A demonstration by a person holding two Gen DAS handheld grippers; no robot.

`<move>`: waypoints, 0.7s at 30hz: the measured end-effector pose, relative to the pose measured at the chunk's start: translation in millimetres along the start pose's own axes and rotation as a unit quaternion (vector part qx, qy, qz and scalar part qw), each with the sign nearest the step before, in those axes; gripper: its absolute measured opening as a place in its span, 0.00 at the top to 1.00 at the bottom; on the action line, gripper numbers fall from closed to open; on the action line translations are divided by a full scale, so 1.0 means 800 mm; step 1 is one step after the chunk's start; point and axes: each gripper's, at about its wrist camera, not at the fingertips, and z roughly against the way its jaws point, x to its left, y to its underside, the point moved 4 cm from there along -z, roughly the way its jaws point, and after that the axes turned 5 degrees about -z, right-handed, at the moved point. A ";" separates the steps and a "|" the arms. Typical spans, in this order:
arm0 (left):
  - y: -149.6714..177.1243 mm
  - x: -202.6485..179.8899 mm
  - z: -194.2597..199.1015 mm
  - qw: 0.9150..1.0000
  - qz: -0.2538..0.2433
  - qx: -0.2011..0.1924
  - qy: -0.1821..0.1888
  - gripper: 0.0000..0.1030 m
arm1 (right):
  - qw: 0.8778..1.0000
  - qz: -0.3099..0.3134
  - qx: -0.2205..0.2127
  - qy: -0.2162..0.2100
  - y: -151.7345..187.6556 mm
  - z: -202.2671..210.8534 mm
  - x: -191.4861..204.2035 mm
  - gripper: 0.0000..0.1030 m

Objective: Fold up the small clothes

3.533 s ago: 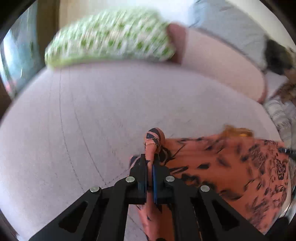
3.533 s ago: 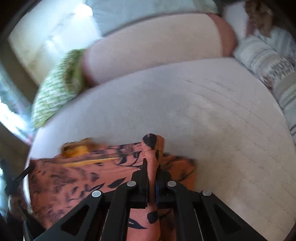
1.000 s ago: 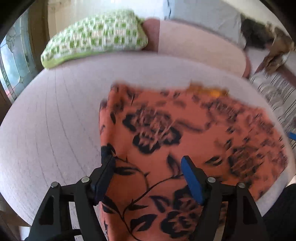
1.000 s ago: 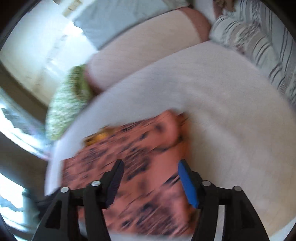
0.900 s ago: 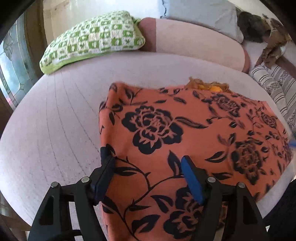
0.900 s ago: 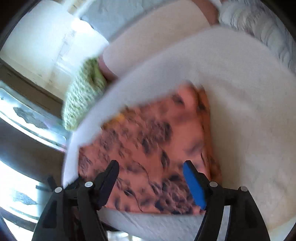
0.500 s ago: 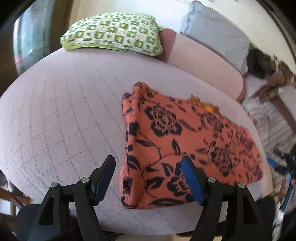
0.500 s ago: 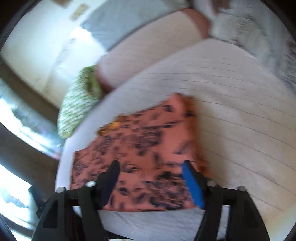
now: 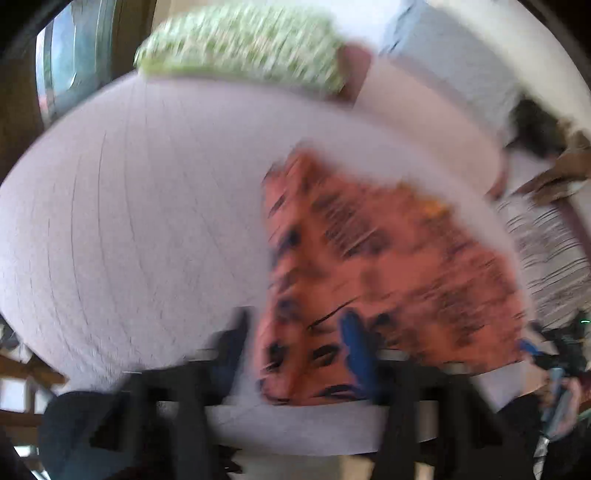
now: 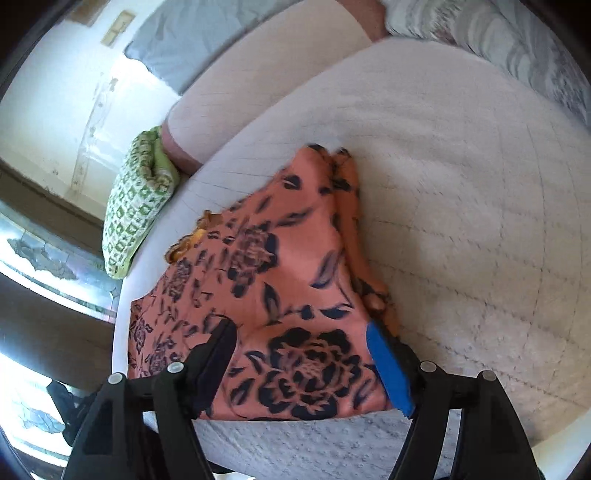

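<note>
**Orange floral garment flat on quilted cushion**

Orange, black-flowered folded cloth (image 10: 295, 280) lies on the pale quilted seat (image 10: 461, 206). Right gripper (image 10: 303, 354) and left gripper (image 9: 295, 350), jaws apart, hold nothing. Green checked pillow (image 10: 136, 206) and striped cushion (image 9: 550, 254) sit at the edges.

The right gripper (image 10: 306, 354) sits at the bottom of the frame w/ its two fingers wide apart & nothing between them but air. One finger (image 10: 389, 363) has a blue pad. Under & past the fingers lies an orange cloth (image 10: 273, 273) w/ dark flowers, flat on a pale quilt (image 10: 461, 206). The cloth is in the middle & lower left of the frame. Its right edge is bunched up in a thick fold. A green pillow (image 10: 138, 199) is at the left. A gray pillow (image 10: 192, 33) is at the top.
</note>
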 end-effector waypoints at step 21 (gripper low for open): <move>-0.072 -0.200 -0.053 0.977 -0.204 -0.061 0.026 0.40 | 0.999 0.027 0.020 -0.007 -0.127 -0.046 0.010 0.26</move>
